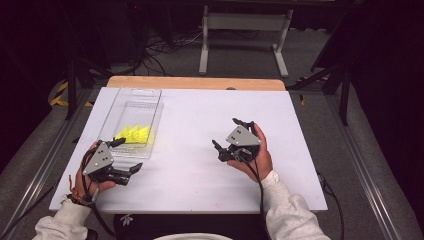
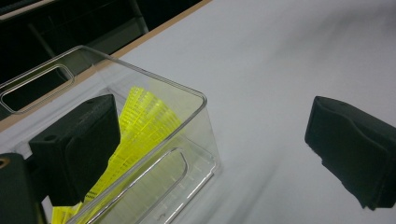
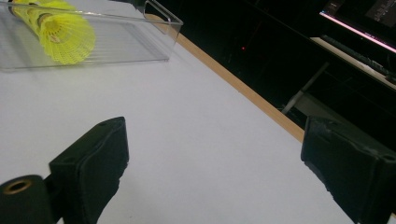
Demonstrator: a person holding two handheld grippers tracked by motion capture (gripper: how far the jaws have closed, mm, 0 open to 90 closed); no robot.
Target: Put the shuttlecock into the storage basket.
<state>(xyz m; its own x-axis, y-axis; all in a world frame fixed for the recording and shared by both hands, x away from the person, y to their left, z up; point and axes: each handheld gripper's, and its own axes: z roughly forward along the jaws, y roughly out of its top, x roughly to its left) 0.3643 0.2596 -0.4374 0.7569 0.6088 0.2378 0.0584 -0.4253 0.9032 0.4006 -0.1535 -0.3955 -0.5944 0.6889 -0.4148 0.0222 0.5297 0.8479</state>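
You are holding the left gripper (image 1: pixel 125 156) at the near left part of the white table (image 1: pixel 200 150), right at the near end of the clear plastic bin (image 1: pixel 131 122). Its jaws are standing wide apart, gripping nothing; in the left gripper view one jaw is sitting in front of the bin's corner wall (image 2: pixel 187 135) and the other is hanging over bare table to the side. The yellow shuttlecocks (image 1: pixel 134 134) are lying inside the bin, toward its near end, and their mesh skirts (image 2: pixel 140 126) are showing through the clear wall just behind the jaw.

Moving rightward, a stretch of bare white surface is separating your two hands.

You are holding the right gripper (image 1: pixel 231 135) near the middle of the table, well apart from the bin, with its jaws pointing toward the left. Those jaws are also spread open and empty, hovering over bare table (image 3: pixel 196 140). In the right gripper view the bin (image 3: pixel 154 32) is sitting farther off, with a yellow shuttlecock (image 3: pixel 63 30) resting inside it.
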